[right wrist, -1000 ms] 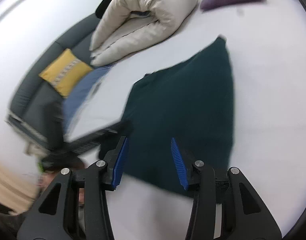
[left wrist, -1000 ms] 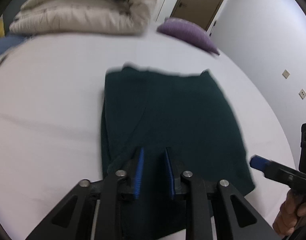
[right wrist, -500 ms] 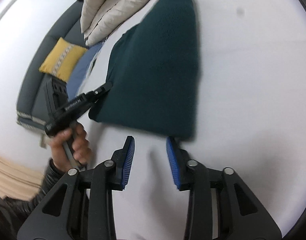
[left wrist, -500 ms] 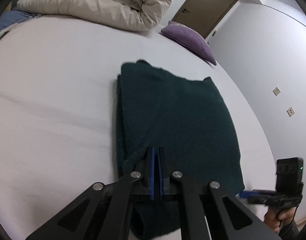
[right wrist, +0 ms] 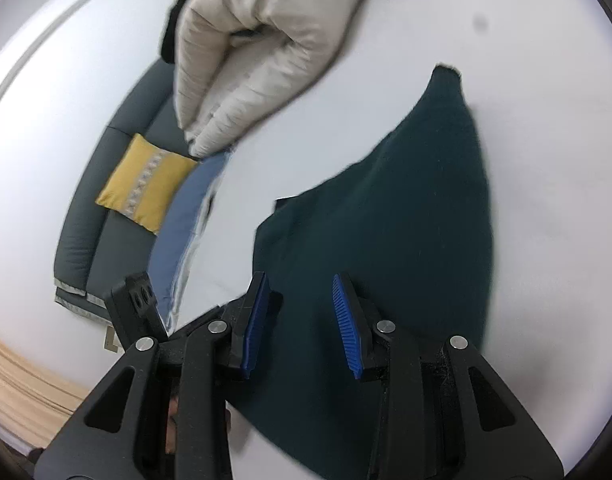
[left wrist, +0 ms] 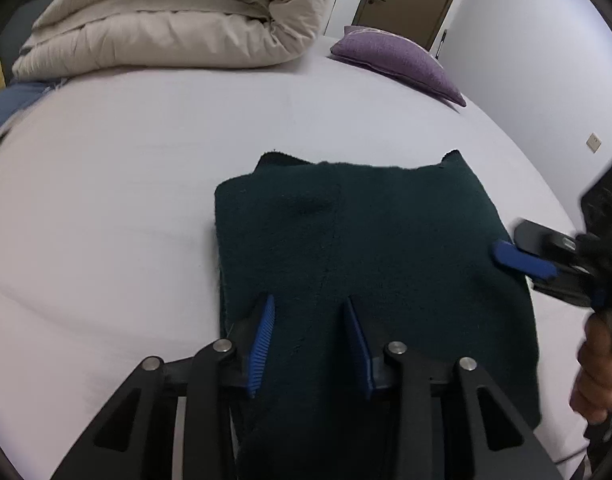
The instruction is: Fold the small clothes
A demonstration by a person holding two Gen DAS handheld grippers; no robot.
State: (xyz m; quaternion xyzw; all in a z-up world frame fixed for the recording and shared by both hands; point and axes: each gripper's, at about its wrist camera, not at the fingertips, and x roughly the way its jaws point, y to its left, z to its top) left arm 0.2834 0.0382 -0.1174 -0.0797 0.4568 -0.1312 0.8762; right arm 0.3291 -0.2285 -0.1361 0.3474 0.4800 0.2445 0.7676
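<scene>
Left tongs [left wrist: 310, 340] newly parted over dark green garment [left wrist: 370, 248].

Under my jaws is a big bed [left wrist: 146, 152] with a pale sheet. A dark green cloth [left wrist: 366, 248] lies flat on it, right below my jaws. Far ahead lie a puffy cream blanket [left wrist: 178, 20] and a purple pillow [left wrist: 398, 60].

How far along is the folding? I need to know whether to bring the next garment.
The dark green garment already lies folded into a compact rectangle on the white bed, its layered edge on the left. Nothing is in hand: the left gripper and right gripper are both open over the garment. Any final fold or smoothing is left; whether one is needed I cannot tell.
</scene>
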